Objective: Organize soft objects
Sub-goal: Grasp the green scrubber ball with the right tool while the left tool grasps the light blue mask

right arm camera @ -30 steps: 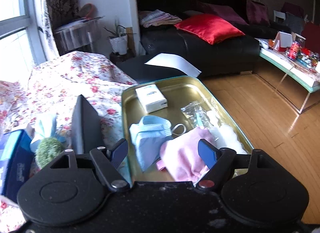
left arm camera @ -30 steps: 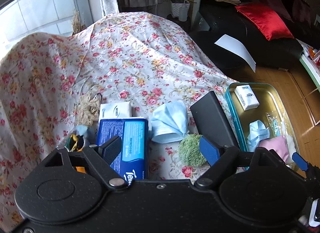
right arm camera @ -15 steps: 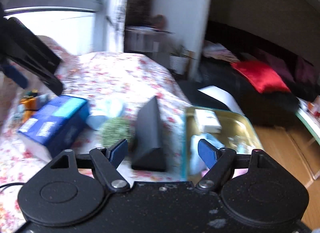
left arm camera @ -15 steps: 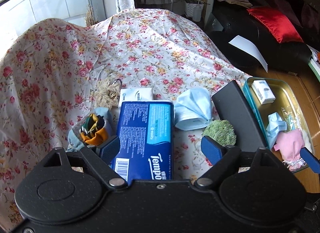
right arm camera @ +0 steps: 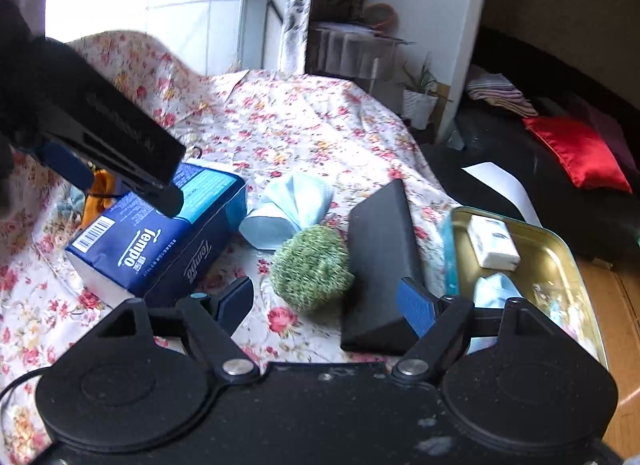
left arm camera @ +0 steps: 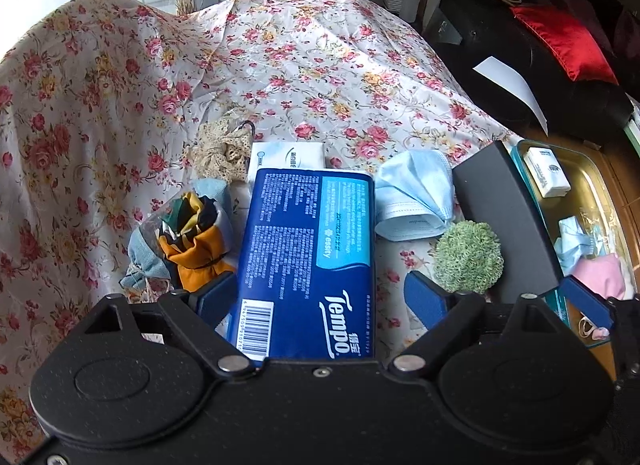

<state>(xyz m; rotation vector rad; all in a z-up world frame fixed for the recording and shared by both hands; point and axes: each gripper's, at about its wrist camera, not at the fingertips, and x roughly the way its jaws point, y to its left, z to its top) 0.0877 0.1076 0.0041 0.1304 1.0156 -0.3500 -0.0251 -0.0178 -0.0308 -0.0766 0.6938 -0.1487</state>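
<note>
A blue Tempo tissue pack [left arm camera: 308,249] lies on the flowered cloth between the fingers of my left gripper [left arm camera: 320,297]. Its jaws are opening and the right pad stands clear of the pack. My right gripper [right arm camera: 326,303] is open, with a green fluffy ball [right arm camera: 312,269] just ahead between its fingertips, untouched. A light-blue face mask [right arm camera: 288,205] lies behind the ball. The gold tin tray [right arm camera: 548,261] at the right holds a white tissue packet [right arm camera: 494,243], another mask and a pink cloth [left arm camera: 602,281]. The left gripper [right arm camera: 112,145] hangs over the pack in the right wrist view.
A black box [right arm camera: 380,261] stands between the ball and the tray. Left of the pack lie an orange patterned cloth bundle [left arm camera: 196,237], a lace piece [left arm camera: 220,149] and a small white tissue packet [left arm camera: 288,155]. Beyond are a black sofa with a red cushion [left arm camera: 568,41] and wooden floor.
My left gripper has sunk over the blue pack and its jaws have widened. My right gripper has swung left from above the tray to the green ball and rolled.
</note>
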